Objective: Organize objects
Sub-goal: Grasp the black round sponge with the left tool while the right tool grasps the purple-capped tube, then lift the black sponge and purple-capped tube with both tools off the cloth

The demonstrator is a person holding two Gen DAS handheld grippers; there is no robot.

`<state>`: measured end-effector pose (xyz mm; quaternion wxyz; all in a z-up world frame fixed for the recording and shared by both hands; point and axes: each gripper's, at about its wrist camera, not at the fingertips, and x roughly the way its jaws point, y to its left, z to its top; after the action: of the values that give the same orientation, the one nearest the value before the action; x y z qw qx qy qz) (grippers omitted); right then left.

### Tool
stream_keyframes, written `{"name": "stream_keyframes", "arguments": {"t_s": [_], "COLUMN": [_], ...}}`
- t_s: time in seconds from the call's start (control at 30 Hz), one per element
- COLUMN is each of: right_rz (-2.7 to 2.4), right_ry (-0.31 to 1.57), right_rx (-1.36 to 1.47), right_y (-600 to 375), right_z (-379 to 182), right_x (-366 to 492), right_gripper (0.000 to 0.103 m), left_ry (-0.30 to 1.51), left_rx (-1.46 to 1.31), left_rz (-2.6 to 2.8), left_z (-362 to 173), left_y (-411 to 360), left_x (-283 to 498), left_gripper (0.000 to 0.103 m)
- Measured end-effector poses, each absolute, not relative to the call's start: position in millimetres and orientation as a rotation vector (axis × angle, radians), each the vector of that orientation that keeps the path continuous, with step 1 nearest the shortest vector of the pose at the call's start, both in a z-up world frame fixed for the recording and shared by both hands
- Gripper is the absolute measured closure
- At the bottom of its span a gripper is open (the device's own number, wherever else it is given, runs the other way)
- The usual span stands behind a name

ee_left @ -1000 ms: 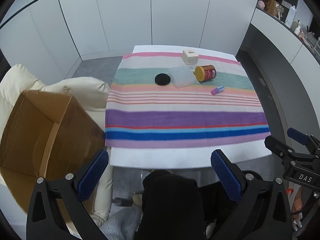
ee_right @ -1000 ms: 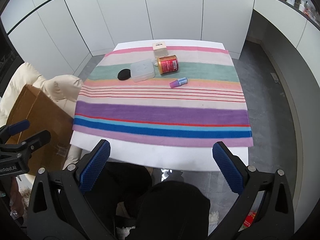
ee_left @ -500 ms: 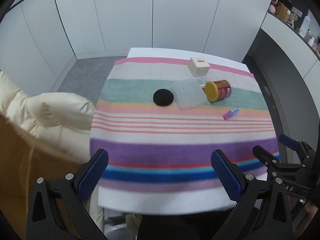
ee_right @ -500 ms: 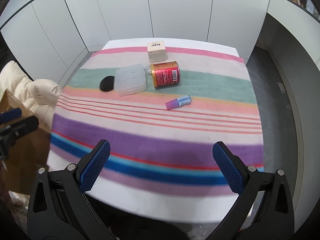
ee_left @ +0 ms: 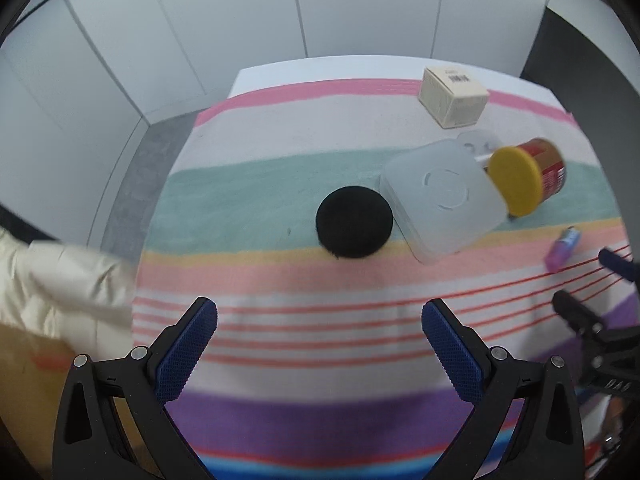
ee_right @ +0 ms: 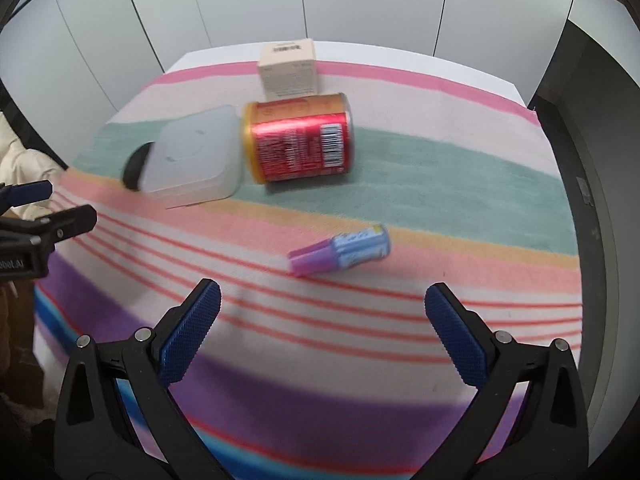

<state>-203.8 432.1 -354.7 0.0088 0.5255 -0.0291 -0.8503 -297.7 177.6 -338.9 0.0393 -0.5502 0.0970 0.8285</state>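
Presently: right claw, wide open, empty, sits just short of the small purple-and-blue tube, which lies crosswise on the striped bench. Left claw, equally open and empty, faces the black disc, further ahead.

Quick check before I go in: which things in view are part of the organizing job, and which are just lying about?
Part of the job:
- black round pad
- translucent square plastic container
- red can with yellow lid, on its side
- cream cardboard box
- small blue-and-purple tube

Just there:
- striped towel under everything
- cream padded jacket
- white wall panels
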Motion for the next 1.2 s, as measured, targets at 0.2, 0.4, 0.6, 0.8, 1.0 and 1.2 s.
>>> {"name": "stream_keyframes", "arguments": {"t_s": [0.2, 0.4, 0.6, 0.8, 1.0, 1.2], "right_rz": [-2.683, -2.712, -2.731, -2.73, -2.728, -2.725], "right_ry": [-0.024, 0.003, 0.006, 0.003, -0.009, -0.032], "right_rx": [1.66, 1.61, 1.591, 1.598, 1.613, 1.634], "right_y": [434.8, 434.3, 432.9, 434.6, 435.1, 434.6], "right_z": [-372.3, -365.5, -360.4, -360.7, -362.6, -359.4], "right_x": [-218.8, -219.0, -216.1, -217.0, -220.4, -221.6], "right_gripper": [0.003, 0.027, 0.042, 0.042, 0.042, 0.042], "left_ry": [0.409, 0.429, 0.282, 0.228, 0.236, 0.199], "left_rx": [-1.629, -1.58, -1.541, -1.486, -1.49, -1.493], "left_rz": [2.57, 2.583, 2.561, 2.523, 2.534, 2.543], "left_z": [-361.5, -371.9, -373.8, -371.1, -371.7, -356.8], "left_y": [188.4, 195.3, 193.0, 200.3, 198.6, 192.4], "left_x": [-317.1, -331.8, -344.0, -341.0, -340.7, -332.5], "left_gripper": [0.0, 0.0, 0.015, 0.051, 0.054, 0.054]}}
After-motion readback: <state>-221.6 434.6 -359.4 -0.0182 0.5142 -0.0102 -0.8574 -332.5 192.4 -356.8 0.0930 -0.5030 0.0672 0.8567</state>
